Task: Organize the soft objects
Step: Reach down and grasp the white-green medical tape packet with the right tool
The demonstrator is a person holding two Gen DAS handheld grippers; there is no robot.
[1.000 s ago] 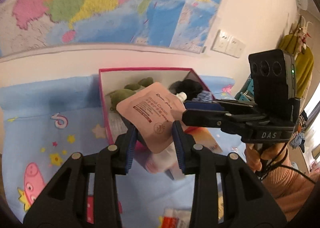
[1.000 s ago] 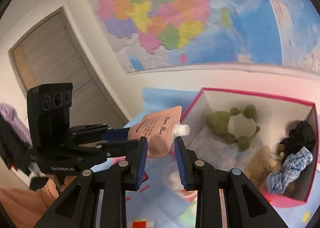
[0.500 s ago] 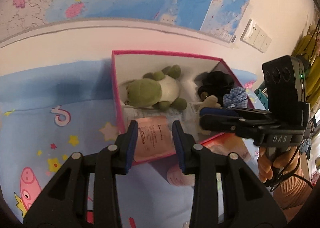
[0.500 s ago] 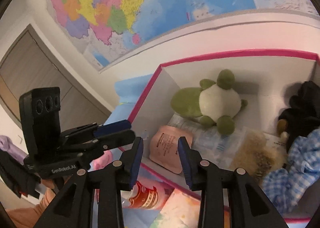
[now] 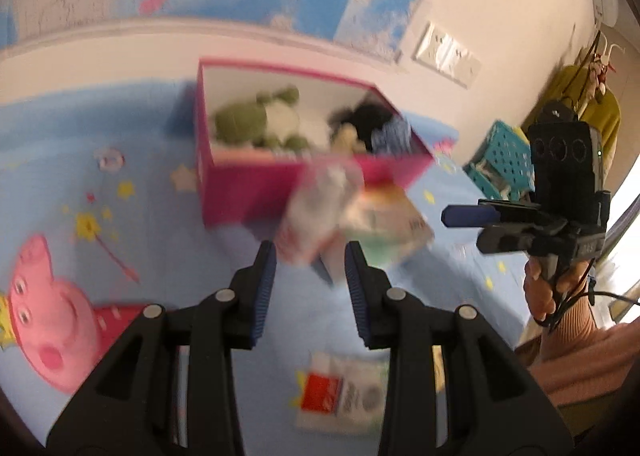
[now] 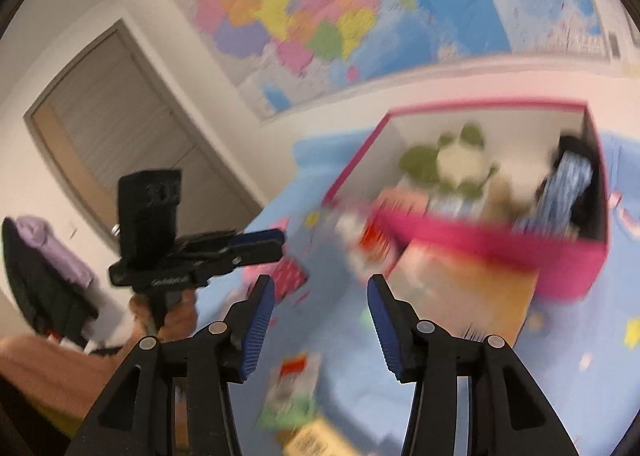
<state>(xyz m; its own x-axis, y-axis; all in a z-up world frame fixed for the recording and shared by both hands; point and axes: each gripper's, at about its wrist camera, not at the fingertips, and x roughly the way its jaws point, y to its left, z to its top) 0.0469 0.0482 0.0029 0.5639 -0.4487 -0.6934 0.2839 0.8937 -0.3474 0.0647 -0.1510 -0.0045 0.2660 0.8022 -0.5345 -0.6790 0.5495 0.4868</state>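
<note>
Pink cardboard walls mark the box ahead of you, standing on the blue cartoon-print bed sheet below the wall map. Inside it, the green plush turtle lies toward the left wall, and the black plush and blue checked scrunchie sit at the right end; from the right wrist view the pink pouch shows just behind the near wall, beside the turtle.

Your left tool is released, jaws spread with nothing between them, hovering over the sheet just in front of the box. Just beyond its fingertips, against the box's near wall, lies a blurred clear packet and a pale packet beside it. A small red-and-white packet lies on the sheet close under that tool.

Your right tool is likewise released and holds nothing, jaws wide apart, near the box's front corner. Both views are motion-blurred, so finer detail cannot be made out.
</note>
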